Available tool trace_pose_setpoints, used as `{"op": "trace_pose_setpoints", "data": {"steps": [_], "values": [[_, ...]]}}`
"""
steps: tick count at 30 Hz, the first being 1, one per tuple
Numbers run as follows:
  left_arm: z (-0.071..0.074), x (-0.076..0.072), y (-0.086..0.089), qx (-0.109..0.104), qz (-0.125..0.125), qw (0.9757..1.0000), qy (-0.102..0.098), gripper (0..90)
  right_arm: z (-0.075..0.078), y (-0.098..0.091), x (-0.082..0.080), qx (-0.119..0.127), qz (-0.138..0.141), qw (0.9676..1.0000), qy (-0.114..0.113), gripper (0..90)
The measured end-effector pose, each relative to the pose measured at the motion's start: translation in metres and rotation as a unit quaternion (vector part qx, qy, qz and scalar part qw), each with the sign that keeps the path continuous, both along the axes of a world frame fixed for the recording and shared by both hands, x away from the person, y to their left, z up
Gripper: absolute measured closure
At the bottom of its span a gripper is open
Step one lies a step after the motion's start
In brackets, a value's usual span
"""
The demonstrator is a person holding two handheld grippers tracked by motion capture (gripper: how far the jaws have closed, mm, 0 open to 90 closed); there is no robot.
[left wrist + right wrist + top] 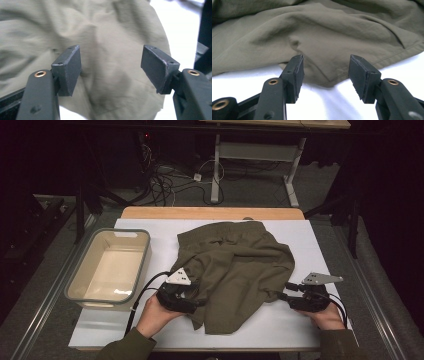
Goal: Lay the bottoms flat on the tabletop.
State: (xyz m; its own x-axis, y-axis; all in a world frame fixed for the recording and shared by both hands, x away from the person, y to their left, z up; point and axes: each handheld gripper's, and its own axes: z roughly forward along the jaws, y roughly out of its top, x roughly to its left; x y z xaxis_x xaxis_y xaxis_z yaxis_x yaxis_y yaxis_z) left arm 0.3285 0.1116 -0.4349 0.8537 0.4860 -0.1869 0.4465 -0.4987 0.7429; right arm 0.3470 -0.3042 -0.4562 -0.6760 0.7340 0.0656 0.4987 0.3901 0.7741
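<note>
With both jaw pairs apart and empty, advance the right hand-held gripper (325,75) onto the garment (235,270) hem, while the left hand-held gripper (111,70) regrasps a fold.

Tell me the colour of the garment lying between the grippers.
The garment is plain olive green, with no pattern; the right gripper view shows it best.

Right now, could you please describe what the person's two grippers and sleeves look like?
Both are black handheld tools. The left gripper carries a white three-cornered plate, the right gripper a grey one, and a black cable trails from each. Their jaws end in flat, dark rectangular pads on arms with brass-coloured eyelets. The sleeves are olive green.
</note>
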Motion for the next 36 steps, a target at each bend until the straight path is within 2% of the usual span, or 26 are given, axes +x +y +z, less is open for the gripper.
{"op": "trace_pose_setpoints", "data": {"steps": [4,13,17,24,27,30,34,36], "values": [[-0.001,-0.007,-0.018,-0.004,-0.032,0.9995,0.003,31.8,-0.001,0.005,0.000,-0.006,0.009,0.9999,0.000,47.2],[-0.014,-0.016,-0.065,0.012,-0.089,0.9960,0.008,34.3,-0.002,0.005,0.001,-0.006,0.007,1.0000,0.000,47.2],[-0.021,-0.022,-0.083,0.027,-0.110,0.9936,0.008,35.4,-0.003,0.005,0.001,-0.007,0.007,1.0000,0.001,47.2],[-0.035,-0.026,-0.101,0.074,-0.116,0.9905,0.001,38.5,-0.003,0.005,0.002,-0.006,0.006,1.0000,0.001,47.3],[-0.038,-0.029,-0.104,0.091,-0.113,0.9893,-0.013,45.7,-0.003,0.005,0.002,-0.006,0.005,1.0000,0.001,47.3],[-0.038,-0.029,-0.103,0.094,-0.110,0.9892,-0.020,57.9,-0.003,0.005,0.002,-0.006,0.005,1.0000,0.000,47.3],[-0.036,-0.027,-0.099,0.086,-0.106,0.9905,-0.018,75.1,-0.003,0.005,0.002,-0.005,0.005,1.0000,-0.001,47.3],[-0.033,-0.025,-0.096,0.077,-0.101,0.9918,-0.016,80.3,-0.002,0.004,0.001,-0.004,0.005,1.0000,-0.004,47.4]]}}
